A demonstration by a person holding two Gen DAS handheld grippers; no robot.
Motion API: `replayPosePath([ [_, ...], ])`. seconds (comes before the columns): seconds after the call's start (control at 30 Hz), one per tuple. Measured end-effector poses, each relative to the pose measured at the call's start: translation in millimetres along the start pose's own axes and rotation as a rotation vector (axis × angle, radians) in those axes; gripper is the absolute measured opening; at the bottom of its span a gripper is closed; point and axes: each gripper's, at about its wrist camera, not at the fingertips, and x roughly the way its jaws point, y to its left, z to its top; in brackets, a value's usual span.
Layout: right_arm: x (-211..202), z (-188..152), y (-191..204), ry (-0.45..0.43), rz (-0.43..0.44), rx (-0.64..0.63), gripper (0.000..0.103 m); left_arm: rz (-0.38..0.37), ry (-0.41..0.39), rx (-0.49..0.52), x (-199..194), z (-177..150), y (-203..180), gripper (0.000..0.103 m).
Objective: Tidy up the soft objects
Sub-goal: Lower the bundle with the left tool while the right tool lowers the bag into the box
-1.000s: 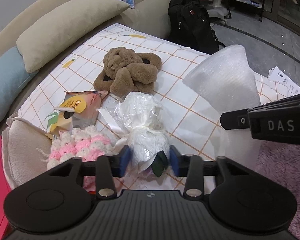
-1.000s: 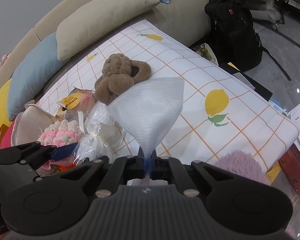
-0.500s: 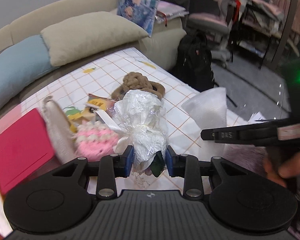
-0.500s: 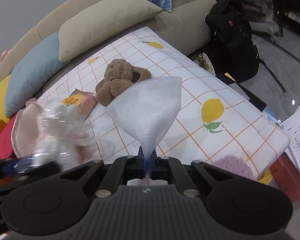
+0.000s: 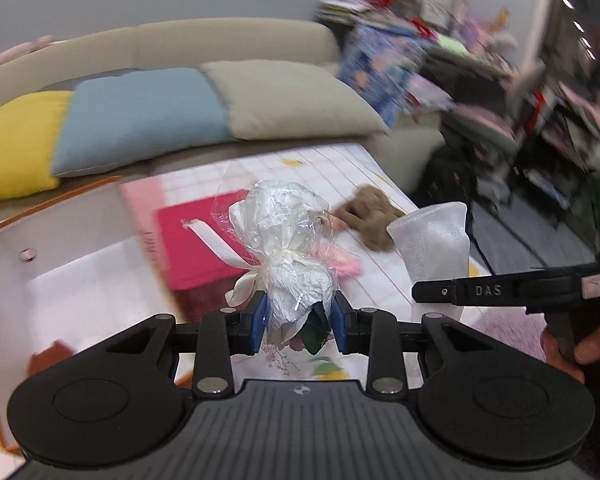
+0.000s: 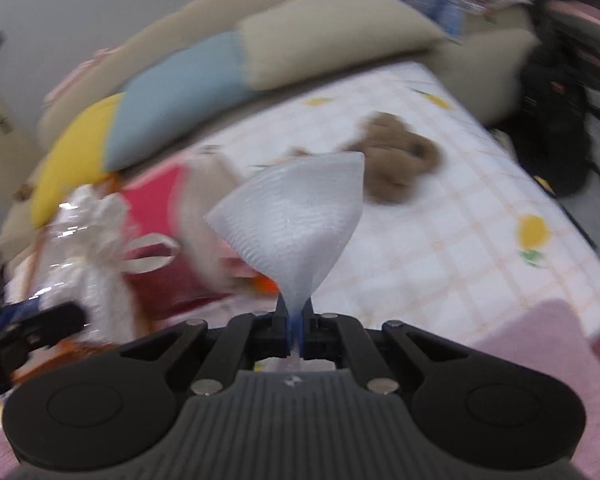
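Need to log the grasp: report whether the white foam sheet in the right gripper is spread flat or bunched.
Bunched: the foam sheet is pinched to a narrow neck in the right gripper and fans upward into a cone.

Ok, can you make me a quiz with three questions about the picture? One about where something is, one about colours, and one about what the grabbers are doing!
1. Where is the brown plush toy?
A. on the checked cloth
B. in a gripper
C. on the floor

2. What colour is the middle pillow?
A. red
B. blue
C. green

3. What is the left gripper doing?
A. hanging open
B. squeezing the wrapped bundle
C. holding a pillow

Answers: 1 A, it lies on the checked cloth. 2 B, blue sits between yellow and beige. 3 B, both pads press the bundle's base.
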Motion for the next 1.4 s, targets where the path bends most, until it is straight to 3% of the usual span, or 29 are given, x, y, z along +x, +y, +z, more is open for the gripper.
replayPosePath([
  [0.23,0.2,27.3,93.1,-0.005,0.178,-0.158,0.0,0.084,-0.064,-0.144,-32.4,3.2,50.5,0.037],
  [0.47,38.1,42.5,181.3,0.09,0.218,-0.31,0.0,0.128,-0.036,-0.232,-36.7,-0.2,93.7,0.037],
  [0.6,76.1,42.3,217.8,0.176,0.171,-0.389,0.0,0.121,0.044,-0.302,-22.8,-7.8,120.7,0.037],
  [0.93,154.0,23.2,259.4,0.435,0.061,-0.56,0.0,0.071,0.224,-0.312,26.4,-31.6,137.9,0.037],
  [1.17,182.2,6.4,261.8,0.532,-0.034,-0.631,0.001,0.045,0.27,-0.278,39.9,-35.1,142.5,0.037],
  [1.27,188.1,0.6,262.2,0.556,-0.055,-0.669,0.01,0.032,0.284,-0.26,45.0,-35.5,144.7,0.038],
  [1.4,194.1,-2.3,259.8,0.584,-0.056,-0.679,0.013,0.027,0.309,-0.251,48.1,-39.2,149.3,0.038],
])
